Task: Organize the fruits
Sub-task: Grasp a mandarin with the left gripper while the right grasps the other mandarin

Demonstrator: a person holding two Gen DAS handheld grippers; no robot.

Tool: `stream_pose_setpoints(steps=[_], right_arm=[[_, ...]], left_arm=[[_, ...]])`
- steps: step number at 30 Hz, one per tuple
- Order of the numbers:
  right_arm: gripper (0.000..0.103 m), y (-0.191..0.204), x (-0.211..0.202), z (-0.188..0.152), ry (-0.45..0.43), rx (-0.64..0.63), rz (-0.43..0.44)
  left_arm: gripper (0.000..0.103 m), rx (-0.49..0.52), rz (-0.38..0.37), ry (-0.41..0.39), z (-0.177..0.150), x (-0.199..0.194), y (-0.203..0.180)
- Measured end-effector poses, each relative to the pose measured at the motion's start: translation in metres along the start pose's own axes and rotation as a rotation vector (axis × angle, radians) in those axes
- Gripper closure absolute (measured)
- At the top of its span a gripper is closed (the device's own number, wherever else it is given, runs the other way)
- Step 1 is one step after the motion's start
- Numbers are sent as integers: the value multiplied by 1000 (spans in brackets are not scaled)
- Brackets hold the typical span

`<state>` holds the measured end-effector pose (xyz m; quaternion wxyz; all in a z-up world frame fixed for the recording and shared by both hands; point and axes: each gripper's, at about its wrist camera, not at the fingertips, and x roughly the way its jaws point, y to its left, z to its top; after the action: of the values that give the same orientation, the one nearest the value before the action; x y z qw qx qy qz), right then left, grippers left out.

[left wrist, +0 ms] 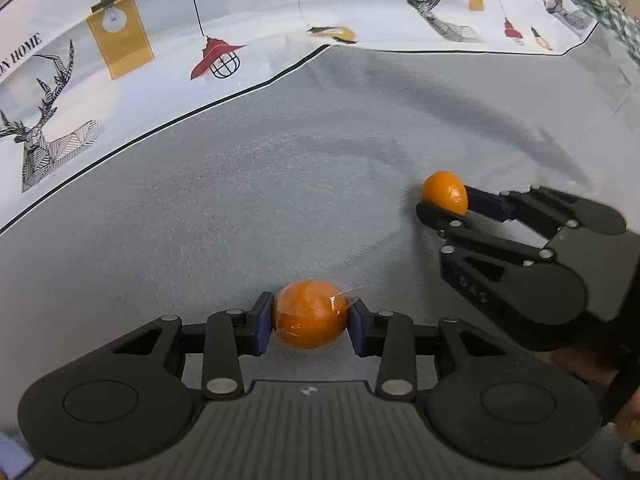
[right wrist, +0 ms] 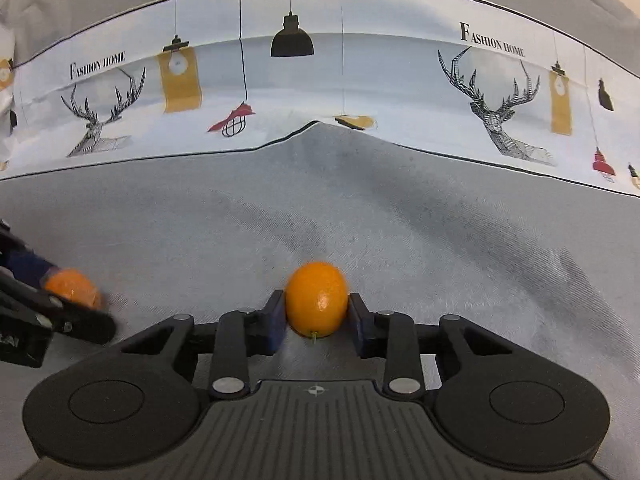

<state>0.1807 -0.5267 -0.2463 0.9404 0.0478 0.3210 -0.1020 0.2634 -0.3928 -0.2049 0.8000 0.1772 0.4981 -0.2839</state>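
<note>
Left claw (left wrist: 311,322) clamped on wrapped orange (left wrist: 310,316), right claw (right wrist: 316,314) pinching bare orange (right wrist: 317,300)

In the right wrist view, the left gripper (right wrist: 74,300) is blurred and cut off by the left edge, hiding part of its wrapped orange (right wrist: 74,286). In the left wrist view, a hand (left wrist: 592,364) behind the right gripper (left wrist: 444,204) is mostly hidden.
</note>
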Motion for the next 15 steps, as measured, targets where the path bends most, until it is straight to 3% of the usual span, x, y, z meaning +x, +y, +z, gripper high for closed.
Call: stream_pose_setpoints(steps=[3, 7, 12, 15], right_arm=[[69, -1, -23, 3, 3, 67, -31], [69, -1, -91, 2, -42, 171, -28], [69, 26, -186, -13, -70, 174, 50], [69, 54, -238, -24, -87, 130, 114]], left_arm=[[61, -35, -21, -11, -10, -33, -2], [61, -59, 42, 7, -34, -87, -2], [61, -106, 83, 20, -85, -165, 10], [61, -129, 145, 6, -122, -211, 17]])
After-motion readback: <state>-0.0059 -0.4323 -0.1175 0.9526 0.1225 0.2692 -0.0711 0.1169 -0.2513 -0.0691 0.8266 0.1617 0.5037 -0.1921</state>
